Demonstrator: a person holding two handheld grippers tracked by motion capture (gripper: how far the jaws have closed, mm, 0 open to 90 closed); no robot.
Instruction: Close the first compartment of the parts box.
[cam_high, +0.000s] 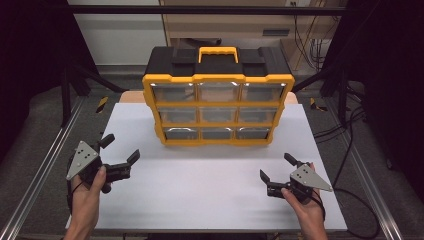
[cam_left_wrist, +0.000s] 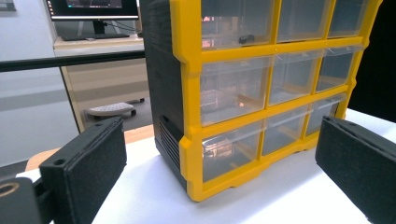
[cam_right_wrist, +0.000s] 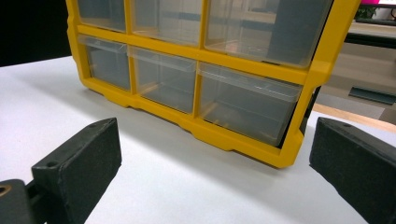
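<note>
Standing at the far middle of the white counter (cam_high: 210, 195), the yellow-and-black drawer cabinet (cam_high: 218, 95) has 9 clear drawers, while the left tongs (cam_high: 120, 152) and right tongs (cam_high: 276, 167) hover before it, jaws spread wide, empty.

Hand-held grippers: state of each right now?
Left hand-held gripper: open, holding nothing, short of the drawer cabinet.
Right hand-held gripper: open, holding nothing.

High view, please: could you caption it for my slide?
Two open grippers, left and right, flank a yellow drawer organizer on a white table.
</note>
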